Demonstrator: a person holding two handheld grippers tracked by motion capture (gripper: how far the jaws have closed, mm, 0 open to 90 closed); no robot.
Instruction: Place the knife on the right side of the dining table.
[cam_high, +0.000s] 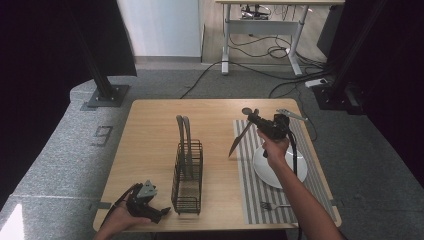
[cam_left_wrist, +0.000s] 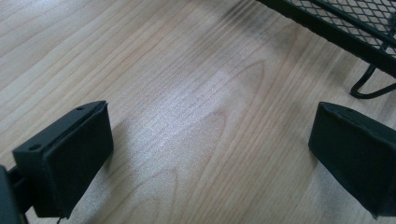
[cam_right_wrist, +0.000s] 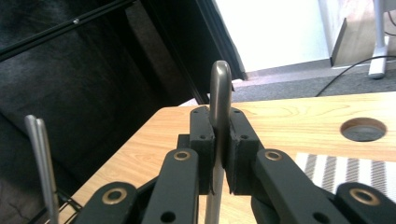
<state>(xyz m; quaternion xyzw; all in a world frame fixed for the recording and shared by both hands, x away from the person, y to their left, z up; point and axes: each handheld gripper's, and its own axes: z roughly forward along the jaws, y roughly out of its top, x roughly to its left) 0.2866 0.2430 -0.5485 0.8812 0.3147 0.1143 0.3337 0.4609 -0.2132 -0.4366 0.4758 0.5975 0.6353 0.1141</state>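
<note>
High view: the right gripper (cam_high: 256, 120) hangs above the far end of the striped placemat (cam_high: 250, 192), its jaws clamped on a table knife (cam_high: 239, 138). The knife slants down and to the left from the jaws, with its tip over the bare table (cam_high: 150, 125) just left of the placemat's edge; whether the tip touches the wood cannot be told. In the right gripper view the two pads (cam_right_wrist: 201, 140) press the knife's handle (cam_right_wrist: 219, 100) from either side, its rounded end standing up above them.

A white plate (cam_high: 295, 176) lies on the placemat under the person's right forearm, and a fork (cam_high: 272, 205) lies on the mat near the front edge. A black wire caddy (cam_high: 187, 175) stands in the middle of the table with two utensil handles (cam_high: 183, 127) rising out of it.

The left gripper (cam_high: 162, 212) rests at the front left corner of the table, just beside the caddy. In the left gripper view its jaws stand wide apart over bare wood, holding nothing.
</note>
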